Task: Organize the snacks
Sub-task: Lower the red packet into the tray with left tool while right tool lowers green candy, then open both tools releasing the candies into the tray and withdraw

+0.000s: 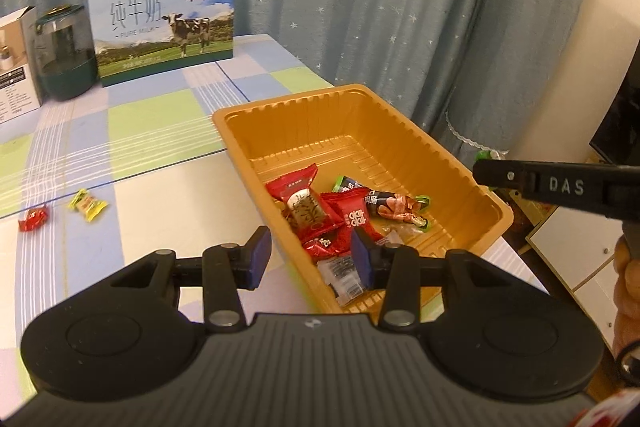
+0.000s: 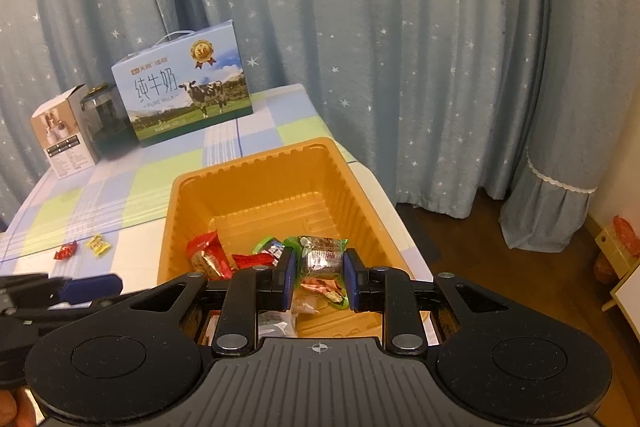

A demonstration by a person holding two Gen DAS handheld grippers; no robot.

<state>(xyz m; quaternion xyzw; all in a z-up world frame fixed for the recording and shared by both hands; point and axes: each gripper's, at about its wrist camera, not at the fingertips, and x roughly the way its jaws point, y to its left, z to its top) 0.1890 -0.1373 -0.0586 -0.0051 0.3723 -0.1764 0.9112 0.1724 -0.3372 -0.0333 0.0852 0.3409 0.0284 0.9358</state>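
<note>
My right gripper (image 2: pixel 319 277) clamps a green-ended snack (image 2: pixel 323 254) over the orange tray (image 2: pixel 256 163), left gripper (image 1: pixel 311 257) empty and parted; early release risks bouncing it off the rim

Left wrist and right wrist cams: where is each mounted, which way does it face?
Left wrist: on the left tongs, facing forward and down over the near corner of the orange tray; the right tongs' finger and a hand show at right.
Right wrist: on the right tongs, shut on a clear-wrapped snack above the tray; left tongs at lower left.
Both show: tray, milk box, two loose candies.
</note>
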